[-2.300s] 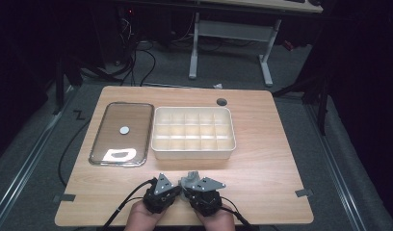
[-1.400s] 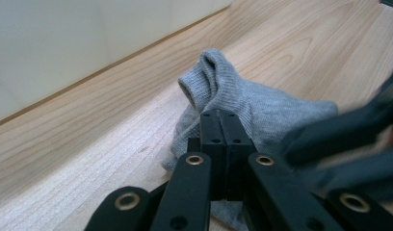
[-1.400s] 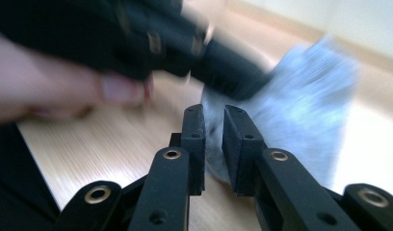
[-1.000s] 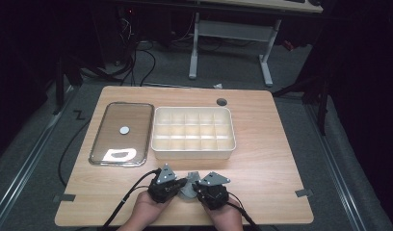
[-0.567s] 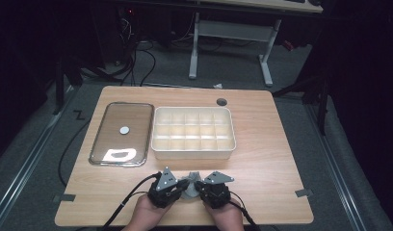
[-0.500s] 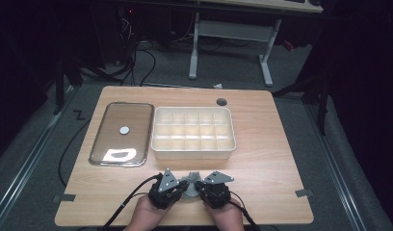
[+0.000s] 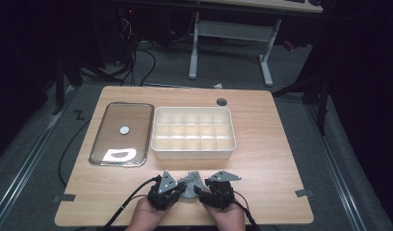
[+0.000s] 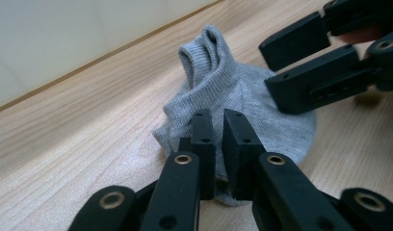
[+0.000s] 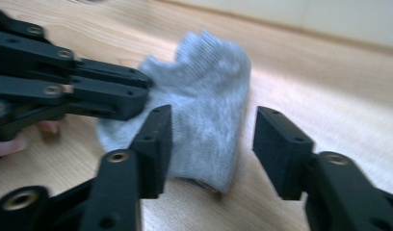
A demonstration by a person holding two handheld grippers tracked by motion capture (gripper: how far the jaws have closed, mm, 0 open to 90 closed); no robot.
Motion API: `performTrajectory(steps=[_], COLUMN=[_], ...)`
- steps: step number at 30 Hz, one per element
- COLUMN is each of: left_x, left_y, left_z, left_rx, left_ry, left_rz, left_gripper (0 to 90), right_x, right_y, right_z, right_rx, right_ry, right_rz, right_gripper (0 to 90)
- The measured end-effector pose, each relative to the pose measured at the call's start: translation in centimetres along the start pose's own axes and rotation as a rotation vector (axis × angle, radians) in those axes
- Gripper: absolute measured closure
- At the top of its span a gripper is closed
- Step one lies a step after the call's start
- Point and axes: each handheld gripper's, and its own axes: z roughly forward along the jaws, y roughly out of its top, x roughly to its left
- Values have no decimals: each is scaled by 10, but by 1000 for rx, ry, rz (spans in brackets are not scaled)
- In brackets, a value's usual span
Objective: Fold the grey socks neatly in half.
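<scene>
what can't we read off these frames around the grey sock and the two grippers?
- Sock, left gripper view: its near edge sits behind the left gripper's nearly closed jaws, so whether fabric is pinched is unclear.
- Sock, right gripper view: motion blur hides the knit and folds. The right gripper has just been opening; its jaws straddle the sock without pressing.
- High view: sock too small, partly behind both grippers.
- Divided tray: compartments' contents too small to tell.

No text, label, brand or number can be read anywhere in these views. The sock (image 8: 233, 96), tray (image 7: 192, 153) and lid (image 7: 121, 132) are unmarked.
</scene>
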Motion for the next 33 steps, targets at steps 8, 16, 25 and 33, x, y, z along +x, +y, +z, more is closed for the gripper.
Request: performTrajectory(steps=[8,16,25,33], left_x=[-3,-9,-9,-9], left_y=[0,-1,0,0], left_z=[-2,-2,1,2], left_rx=[-16,-18,-4,3], left_ry=[3,15,0,-5], left_rz=[8,30,33,46], left_gripper=[819,851,865,867], right_x=[2,11,22,11], right_y=[-4,-7,-8,2], right_z=[9,8,-6,-25], right_rx=[28,22,-40,-67], right_ry=[69,88,71,3], right_rz=[29,9,-72,-32], right_gripper=[659,730,817,577])
